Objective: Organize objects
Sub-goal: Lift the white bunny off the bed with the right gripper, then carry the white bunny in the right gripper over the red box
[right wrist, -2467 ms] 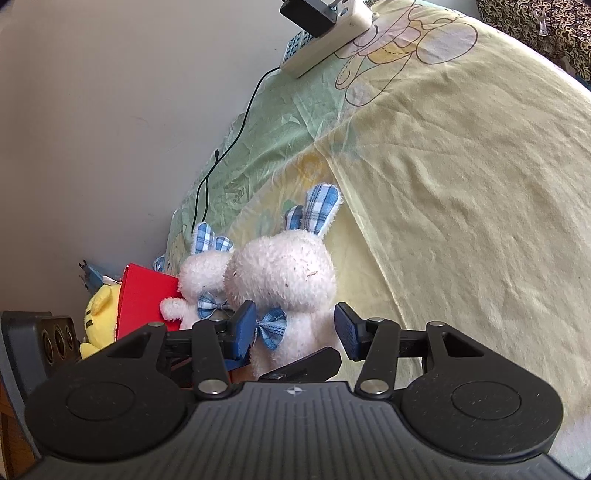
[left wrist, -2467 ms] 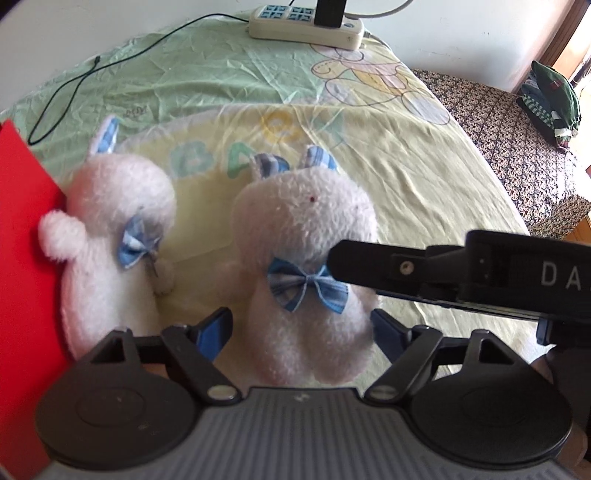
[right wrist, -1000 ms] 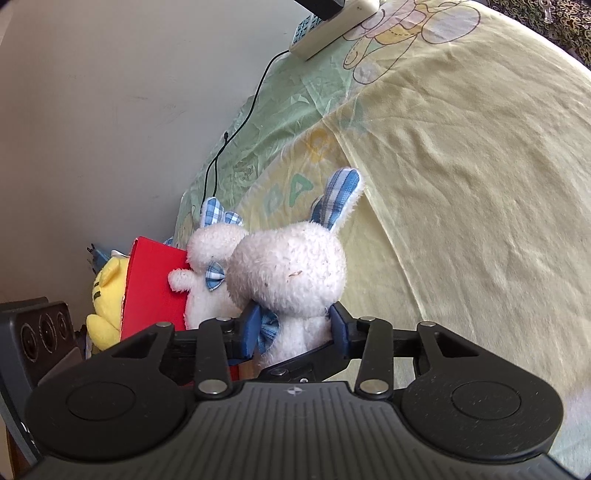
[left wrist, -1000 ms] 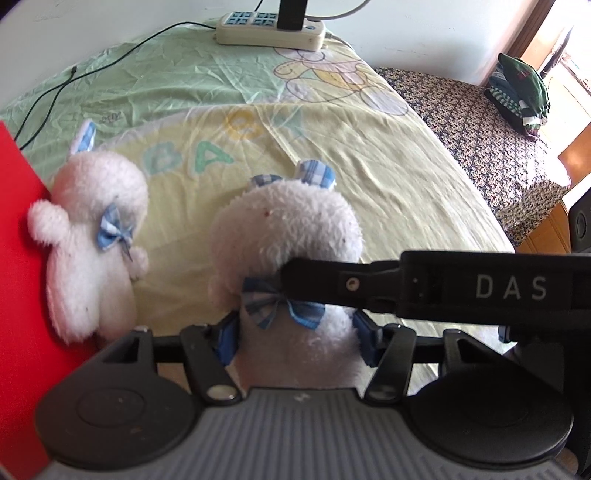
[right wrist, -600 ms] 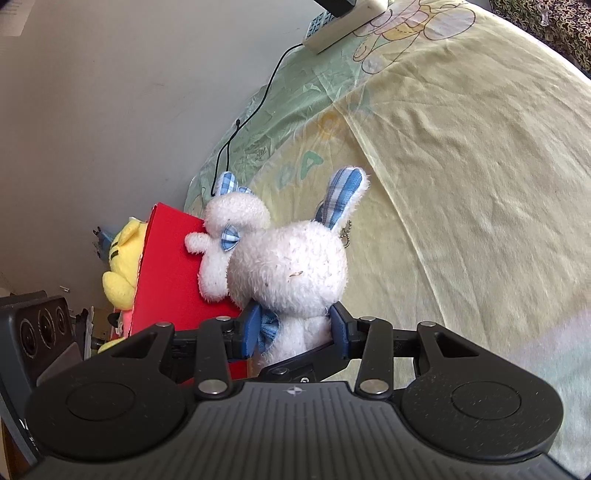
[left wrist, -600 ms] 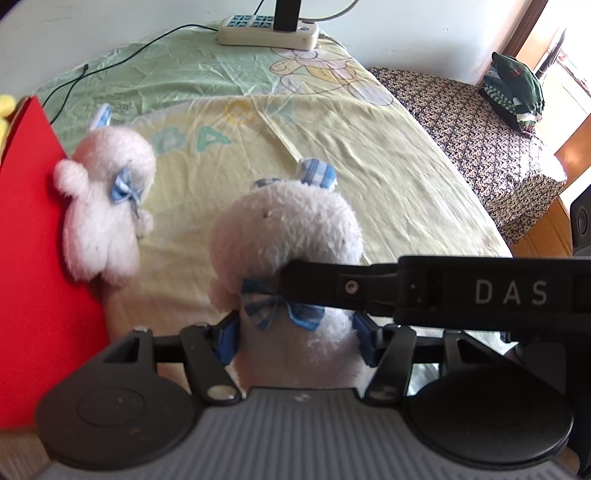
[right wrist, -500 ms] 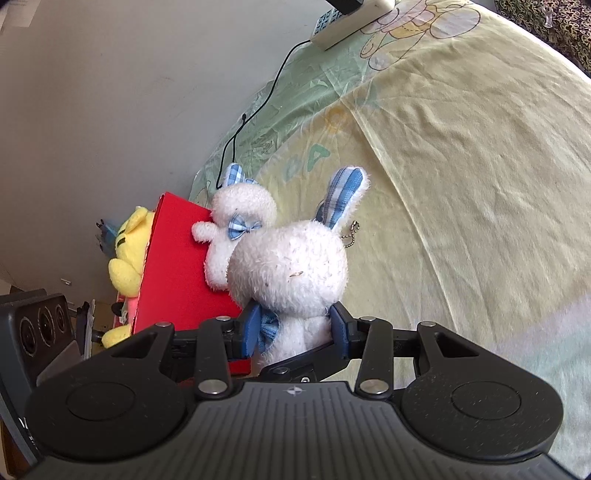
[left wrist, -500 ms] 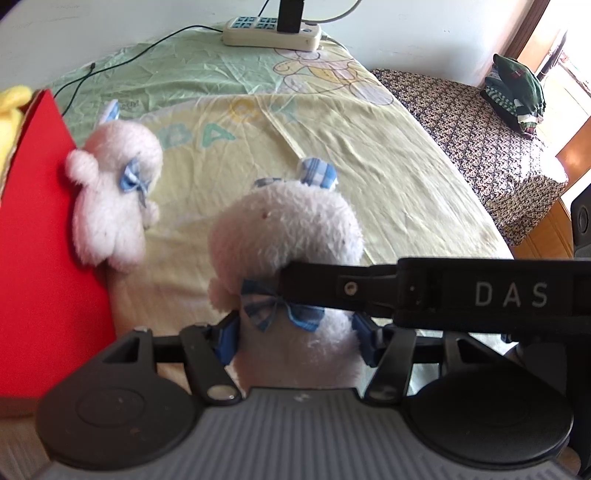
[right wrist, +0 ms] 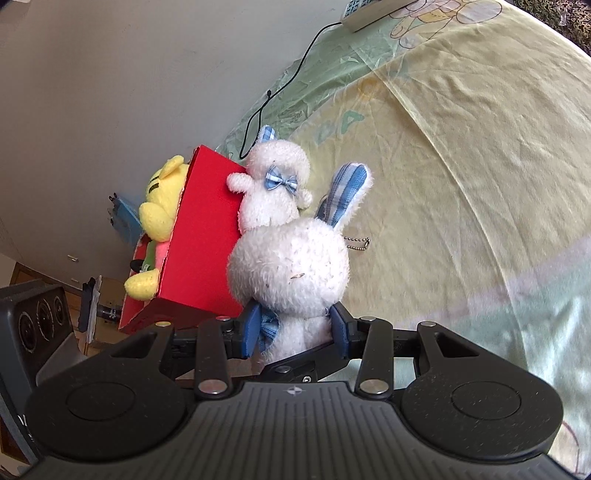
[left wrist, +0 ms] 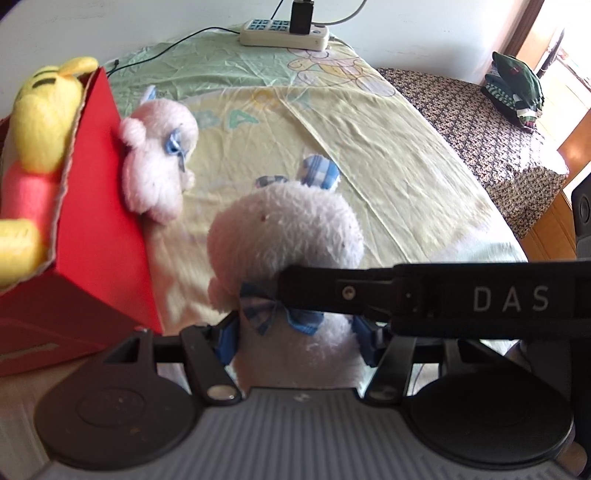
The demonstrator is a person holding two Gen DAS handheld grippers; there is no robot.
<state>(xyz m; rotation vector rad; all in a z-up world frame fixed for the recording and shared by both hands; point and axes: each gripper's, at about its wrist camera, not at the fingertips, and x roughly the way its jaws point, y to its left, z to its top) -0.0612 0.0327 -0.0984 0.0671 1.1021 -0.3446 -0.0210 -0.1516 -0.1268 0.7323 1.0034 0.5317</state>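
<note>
Between the blue pads of both your tools sits the same white plush rabbit [left wrist: 284,236]: your left gripper [left wrist: 297,338] is clamped on its lower body just under the checked bow tie [left wrist: 275,308], and your right gripper [right wrist: 293,328] squeezes it at the same height, its finger crossing the left wrist view as a black bar marked "DAS". The rabbit is upright, held above the yellow-green sheet [left wrist: 388,155], with its checked ears [right wrist: 347,192] pointing away from you. Just to your left stands the red box [left wrist: 96,206], a yellow plush bear [left wrist: 40,122] lying inside it. A second, smaller white rabbit [left wrist: 159,162] leans against the box's outer wall, apart from the one you hold. At the sheet's far edge a power strip [left wrist: 284,35] lies by the wall.
</note>
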